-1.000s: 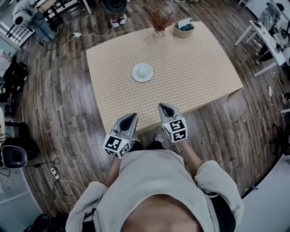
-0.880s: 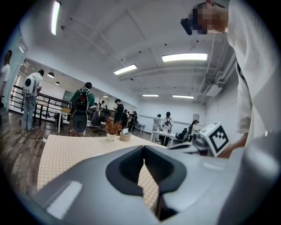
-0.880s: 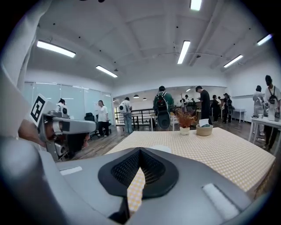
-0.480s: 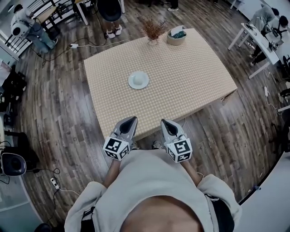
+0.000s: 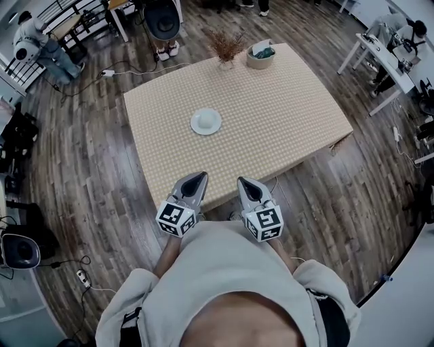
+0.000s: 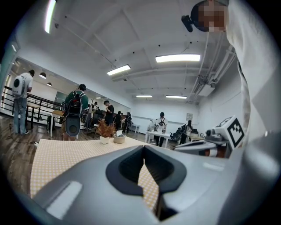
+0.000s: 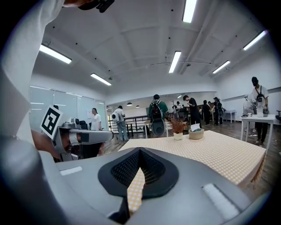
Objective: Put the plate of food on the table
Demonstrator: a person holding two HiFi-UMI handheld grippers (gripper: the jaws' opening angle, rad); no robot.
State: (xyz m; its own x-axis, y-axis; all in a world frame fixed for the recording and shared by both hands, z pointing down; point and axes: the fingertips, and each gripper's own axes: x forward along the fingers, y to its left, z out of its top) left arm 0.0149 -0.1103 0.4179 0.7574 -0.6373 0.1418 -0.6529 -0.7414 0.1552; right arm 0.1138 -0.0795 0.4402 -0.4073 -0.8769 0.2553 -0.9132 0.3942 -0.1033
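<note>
A white plate [image 5: 205, 121] lies on the checked tablecloth of the table [image 5: 291, 115], left of its middle; what it carries is too small to tell. My left gripper [image 5: 196, 178] and right gripper [image 5: 243, 181] hover side by side over the table's near edge, well short of the plate. Both point towards the table, and both are shut with nothing held. In the left gripper view the left gripper [image 6: 144, 147] has its jaws closed, with the right gripper's marker cube [image 6: 231, 130] beside it. The right gripper [image 7: 139, 150] is likewise closed and empty.
A vase of dried plants [image 5: 226, 47] and a small bowl [image 5: 260, 55] stand at the table's far edge. A person with a backpack [image 5: 163, 20] stands behind the table. White desks [image 5: 380, 51] with people are at the far right. Cables [image 5: 81, 257] lie on the wooden floor.
My right gripper has risen and drawn back a little towards my body. The left one has hardly moved. The plate stays in place on the table.
</note>
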